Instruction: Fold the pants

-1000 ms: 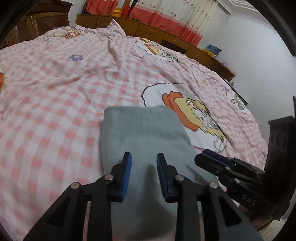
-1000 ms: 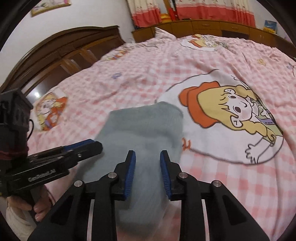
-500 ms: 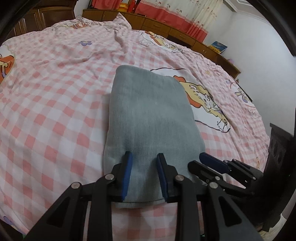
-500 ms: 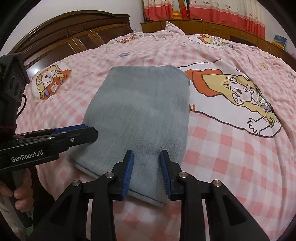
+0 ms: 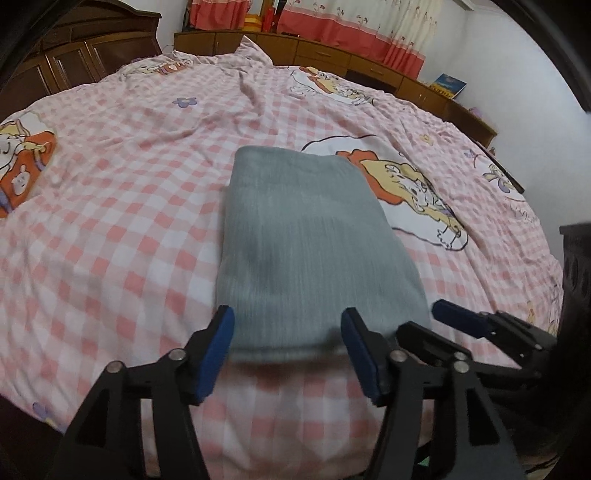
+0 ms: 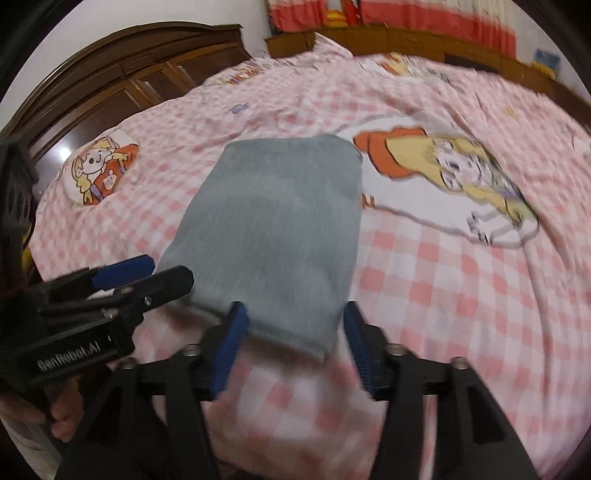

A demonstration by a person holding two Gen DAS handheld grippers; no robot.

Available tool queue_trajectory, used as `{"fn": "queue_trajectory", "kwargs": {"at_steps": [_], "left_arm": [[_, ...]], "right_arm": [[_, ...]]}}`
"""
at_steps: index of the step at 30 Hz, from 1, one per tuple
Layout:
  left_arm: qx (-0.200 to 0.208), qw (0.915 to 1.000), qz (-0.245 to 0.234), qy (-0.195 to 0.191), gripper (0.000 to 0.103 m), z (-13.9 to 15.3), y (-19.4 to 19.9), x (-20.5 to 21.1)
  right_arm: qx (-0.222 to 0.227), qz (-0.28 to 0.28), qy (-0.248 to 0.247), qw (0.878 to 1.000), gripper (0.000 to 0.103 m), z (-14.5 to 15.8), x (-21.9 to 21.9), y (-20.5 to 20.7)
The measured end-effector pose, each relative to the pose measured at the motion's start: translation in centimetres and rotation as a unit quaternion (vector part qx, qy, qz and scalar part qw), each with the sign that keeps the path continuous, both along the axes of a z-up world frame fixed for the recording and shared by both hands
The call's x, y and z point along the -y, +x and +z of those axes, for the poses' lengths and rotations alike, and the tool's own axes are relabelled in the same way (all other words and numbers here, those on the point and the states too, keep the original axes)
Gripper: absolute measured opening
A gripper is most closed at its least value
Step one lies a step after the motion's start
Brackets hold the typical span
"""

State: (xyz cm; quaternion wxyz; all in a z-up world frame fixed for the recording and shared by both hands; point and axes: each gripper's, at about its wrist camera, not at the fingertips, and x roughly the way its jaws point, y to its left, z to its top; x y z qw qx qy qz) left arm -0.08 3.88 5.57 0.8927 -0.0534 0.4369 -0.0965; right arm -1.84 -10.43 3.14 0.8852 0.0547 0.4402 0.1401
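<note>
Both grippers have spread their jaws since half a second ago, when each pair of blue pads stood narrowly apart over the near hem of the grey cloth; the folded pants themselves lie where they were. In the left wrist view the left gripper now has its jaws wide apart, one blue pad at each side of the near end of the bundle, and nothing is clamped between them. The right gripper shows the same stance in its own view: jaws wide apart, straddling the near right corner of the cloth with no grip on it. Whether the pads touch the fabric cannot be told, as the near edge is blurred in both views.

The pants are a neat grey rectangle, folded flat, lying on the pink-and-white checked bedspread near the bed's near edge, about midway along it. The far right corner of the bundle overlaps the white cartoon patch with the orange-hatted figure. A second cartoon patch sits well apart toward the bed's left edge.

Each gripper appears in the other's view, just beside the near corners of the cloth. A hand grasps the left gripper's handle at the lower left of the right wrist view. Dark wooden wardrobes stand beyond the bed's left side, and red-and-cream curtains hang behind its far edge.
</note>
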Motion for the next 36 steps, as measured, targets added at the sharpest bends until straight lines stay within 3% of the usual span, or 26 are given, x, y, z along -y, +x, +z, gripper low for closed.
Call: {"fn": "queue_trajectory", "kwargs": {"at_steps": [3, 8, 12, 15, 17, 20, 25, 30, 36], "left_arm": [[-0.01, 0.9999, 0.009, 0.005, 0.074, -0.4, -1.1, -0.3], [-0.043, 0.9988, 0.023, 0.011, 0.075, -2.5, -1.4, -0.7], [-0.077, 0.9964, 0.032, 0.016, 0.075, -4.5, -0.7, -1.1], [-0.085, 0.9958, 0.03, 0.017, 0.08, -5.2, -0.1, -1.1], [-0.088, 0.9956, 0.027, 0.016, 0.083, -5.5, 0.1, -1.0], [-0.089, 0.9953, 0.028, 0.027, 0.083, -5.9, 0.5, -1.0], [-0.088, 0.9953, 0.025, 0.031, 0.083, -6.1, 0.6, -1.0], [-0.086, 0.9953, 0.007, 0.045, 0.093, -6.3, 0.7, -0.2], [-0.083, 0.9949, 0.009, 0.057, 0.093, -6.5, 0.7, 0.2]], "right_arm": [[-0.036, -0.018, 0.011, 0.999, 0.063, -0.4, 0.5, -0.6], [-0.071, -0.048, -0.035, 0.996, 0.064, -2.1, 0.5, -1.4], [-0.106, -0.056, -0.037, 0.992, 0.064, -4.3, 0.7, -0.7], [-0.11, -0.061, -0.036, 0.991, 0.068, -5.1, 0.7, -0.2], [-0.108, -0.059, -0.029, 0.992, 0.078, -5.5, 0.5, -0.1], [-0.099, -0.06, -0.036, 0.993, 0.081, -5.8, 0.2, -0.1], [-0.09, -0.059, -0.043, 0.993, 0.082, -5.8, 0.2, -0.1], [-0.08, -0.079, -0.081, 0.99, 0.078, -5.0, 0.0, -0.9], [-0.091, -0.077, -0.059, 0.991, 0.08, -5.7, 0.8, -0.4]]}}
